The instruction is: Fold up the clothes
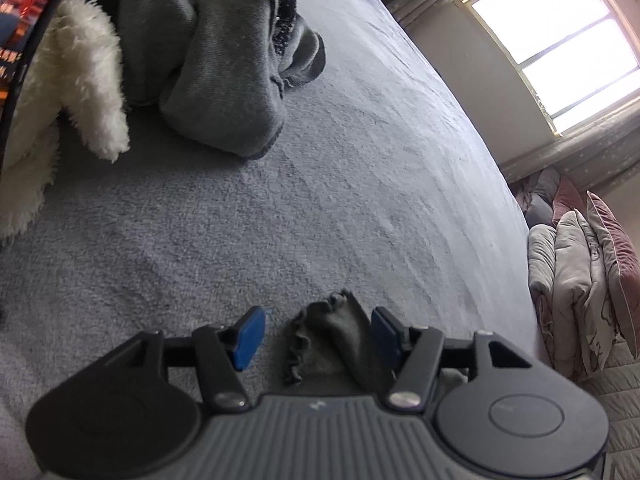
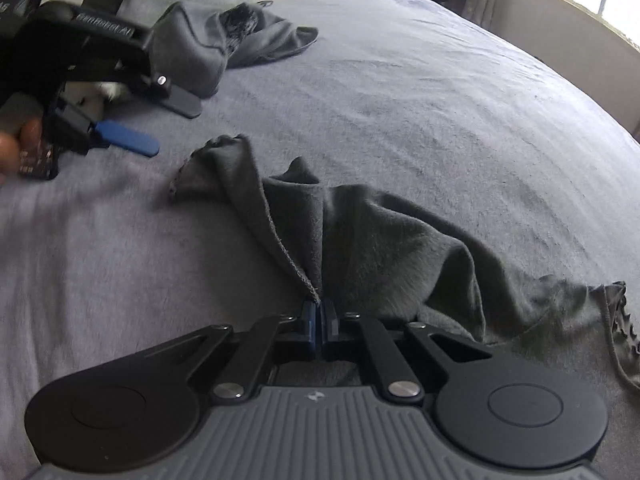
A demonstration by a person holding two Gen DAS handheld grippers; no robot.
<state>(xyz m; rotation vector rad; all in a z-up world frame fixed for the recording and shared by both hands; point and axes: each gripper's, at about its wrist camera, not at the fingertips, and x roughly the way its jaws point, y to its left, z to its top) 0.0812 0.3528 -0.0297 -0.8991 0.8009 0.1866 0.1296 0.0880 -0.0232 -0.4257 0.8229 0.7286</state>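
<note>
Handling: the dark grey garment (image 2: 360, 236) looks light, limp and soft; judged unlikely to slip from rubber pads, but it will sag and bunch wherever it is unsupported.
Grasp point: judged best at a hemmed edge or corner, one per gripper, so the cloth can be drawn flat.
Appearance: matte charcoal knit, crumpled into ridges, with a stitched hem and a frilled edge at the right of the right wrist view.
Location: on the grey bed (image 2: 440, 100), lower centre of the right wrist view; one frilled corner (image 1: 320, 340) lies between the left fingers.
Right gripper (image 2: 319, 320): fingers pressed together, pinching the garment's hem.
Left gripper (image 1: 316, 336): fingers spread, pads clear of the cloth.
Background: grey clothes pile (image 1: 224, 60) and white fluffy item (image 1: 80, 80), upper left.
</note>
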